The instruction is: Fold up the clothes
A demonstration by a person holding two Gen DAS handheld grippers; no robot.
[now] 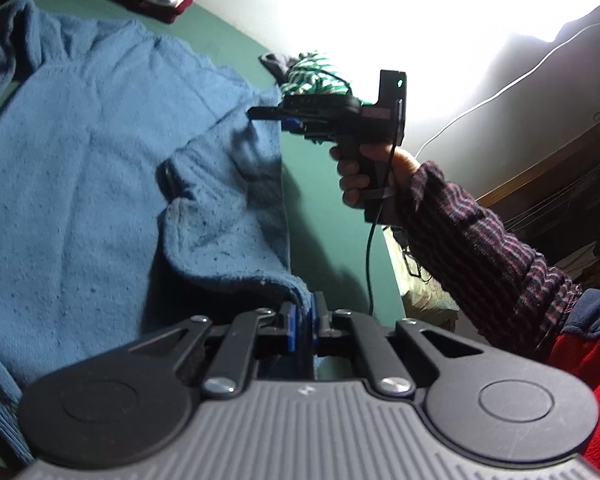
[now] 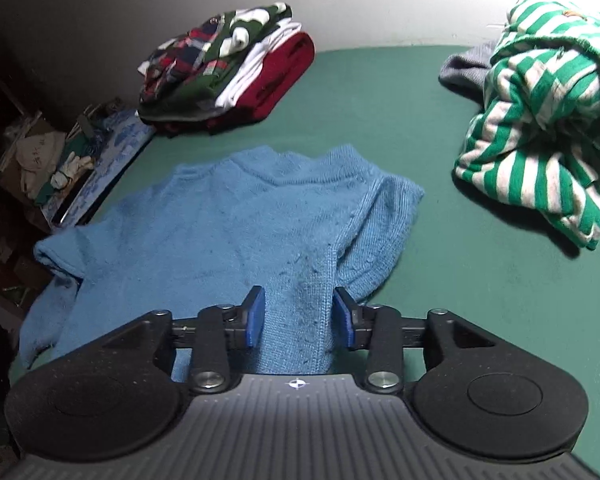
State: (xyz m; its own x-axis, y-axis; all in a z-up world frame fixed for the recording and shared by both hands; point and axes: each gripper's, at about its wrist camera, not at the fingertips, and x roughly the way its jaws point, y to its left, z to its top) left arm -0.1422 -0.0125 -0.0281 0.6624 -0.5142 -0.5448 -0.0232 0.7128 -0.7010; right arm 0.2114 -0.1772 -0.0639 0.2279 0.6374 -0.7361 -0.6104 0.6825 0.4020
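Jaws of left gripper clamp blue sweater; right gripper jaws straddle it, apart.

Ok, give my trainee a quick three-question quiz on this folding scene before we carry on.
1. True or false: the left gripper is shut on the blue sweater.
2. The right gripper has its pads: A) apart, knit between them; B) clamped on the striped garment.
3. What sits at the far end of the green surface?

Key: 1 true. 2 A. 3 a stack of folded clothes.
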